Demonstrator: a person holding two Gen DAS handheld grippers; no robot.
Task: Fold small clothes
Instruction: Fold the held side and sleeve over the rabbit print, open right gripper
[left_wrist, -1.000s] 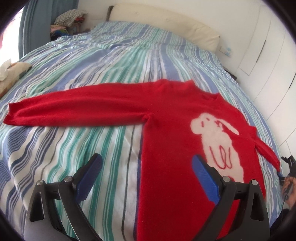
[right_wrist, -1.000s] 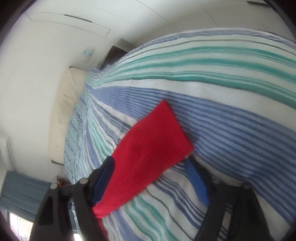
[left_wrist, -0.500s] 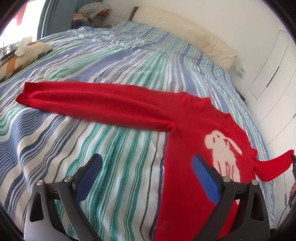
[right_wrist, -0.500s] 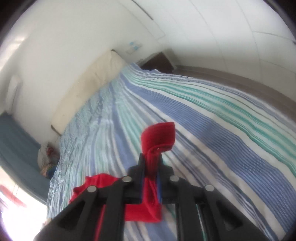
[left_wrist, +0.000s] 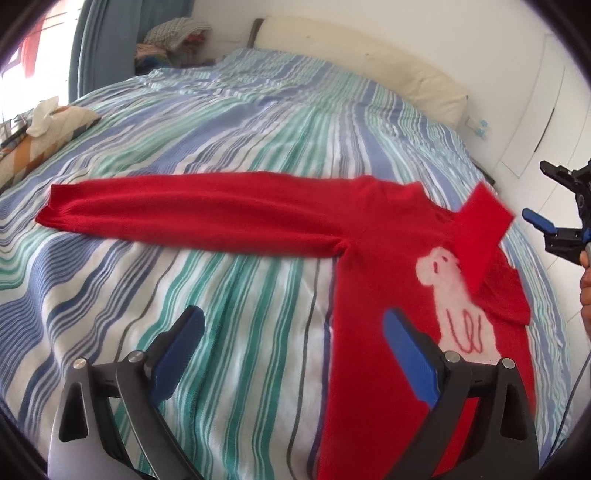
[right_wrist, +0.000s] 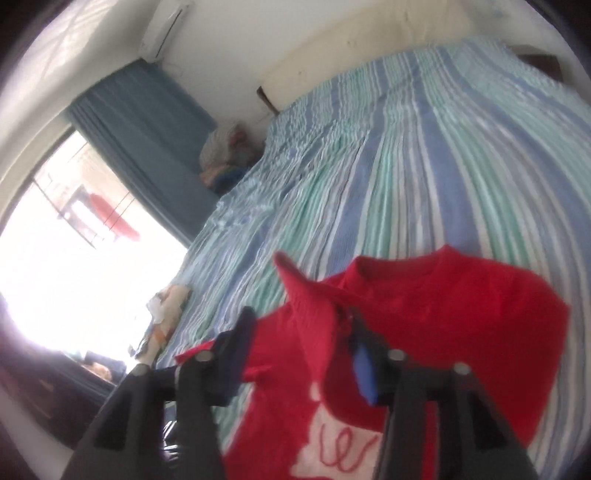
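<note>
While both tongs (left_wrist: 291, 354) (right_wrist: 303, 354) gape empty, sweater (left_wrist: 369, 229) near bed's (left_wrist: 221, 129) right edge.

Striped bed (left_wrist: 258, 122) – red sweater (left_wrist: 369, 236), tissue box (left_wrist: 55, 125) on it

Red sweater (left_wrist: 369, 229) ahead of left gripper (left_wrist: 295, 354): soft knit cloth, matt, fuzzy nap; white patch on chest looking fluffier, red stitched lines on it. Bed cover (left_wrist: 221, 288) under left gripper: striped woven cloth, matt, lightly crinkled and ribbed. Left gripper showing matt black plastic arms, shiny metal pin heads, smooth blue pads with faint sheen. Right gripper (right_wrist: 299, 354): same black plastic, blue pads; jaws opening, sweater's sleeve cloth lying between them. Headboard cushion (left_wrist: 369, 70) far ahead: cream, smooth, matt. Curtain (right_wrist: 147, 140): blue-grey cloth hanging in folds.
</note>
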